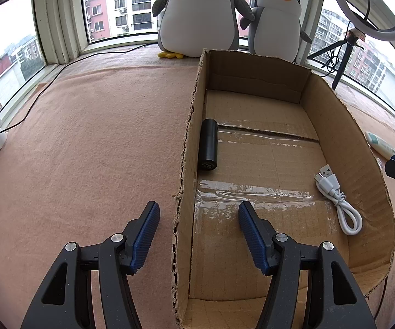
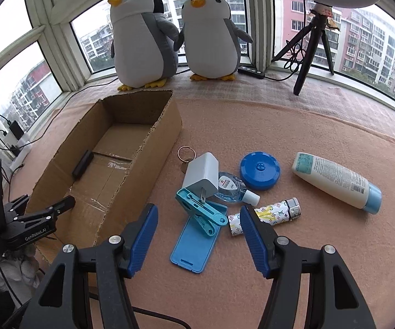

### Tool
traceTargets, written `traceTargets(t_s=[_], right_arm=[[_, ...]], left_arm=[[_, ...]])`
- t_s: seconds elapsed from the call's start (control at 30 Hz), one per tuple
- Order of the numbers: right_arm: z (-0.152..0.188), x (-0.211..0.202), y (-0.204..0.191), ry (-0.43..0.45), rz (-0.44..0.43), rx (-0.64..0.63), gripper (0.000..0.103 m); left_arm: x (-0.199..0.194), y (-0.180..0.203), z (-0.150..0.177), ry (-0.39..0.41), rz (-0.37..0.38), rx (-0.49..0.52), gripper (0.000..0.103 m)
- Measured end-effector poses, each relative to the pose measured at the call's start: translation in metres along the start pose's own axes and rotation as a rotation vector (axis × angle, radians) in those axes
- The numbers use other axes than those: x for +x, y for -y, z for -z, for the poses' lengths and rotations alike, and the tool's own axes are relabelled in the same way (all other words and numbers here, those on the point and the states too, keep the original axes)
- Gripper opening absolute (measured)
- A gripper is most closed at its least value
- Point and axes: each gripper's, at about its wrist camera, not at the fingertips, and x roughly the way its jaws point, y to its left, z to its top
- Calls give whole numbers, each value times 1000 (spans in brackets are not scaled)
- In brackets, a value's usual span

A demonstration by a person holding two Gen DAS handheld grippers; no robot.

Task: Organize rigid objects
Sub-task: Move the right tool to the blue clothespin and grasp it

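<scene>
In the left wrist view a cardboard box (image 1: 342, 137) holds a black cylinder (image 1: 209, 144) along its left wall and a coiled white USB cable (image 1: 340, 200). My left gripper (image 1: 199, 207) is open, its fingers straddling the box's left wall without touching it. My right gripper (image 2: 199, 209) is open above a blue phone stand (image 2: 194, 242) and a teal clip (image 2: 200, 209). Beyond them lie a white charger (image 2: 201, 174), a small clear bottle (image 2: 233, 190), a blue round lid (image 2: 260, 170), a patterned tube (image 2: 268, 215), a white lotion bottle (image 2: 334, 182) and a key ring (image 2: 186, 153).
Two plush penguins (image 2: 145, 38) stand at the window behind the box (image 2: 153, 148). A ring light tripod (image 2: 315, 44) stands at the back right. Black cables (image 1: 33, 104) run along the peach cloth's (image 1: 88, 137) left side. The left gripper (image 2: 46, 205) shows at the box's near end.
</scene>
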Motion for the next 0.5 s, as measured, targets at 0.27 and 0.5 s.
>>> traceTargets(t_s=[0.27, 0.5], right_arm=[[-5, 26, 3, -53, 2, -35, 58], [-4, 37, 0, -90, 1, -62, 49]], left_arm=[[0, 0, 0, 0, 0, 0, 65], [0, 0, 0, 0, 0, 0, 65]])
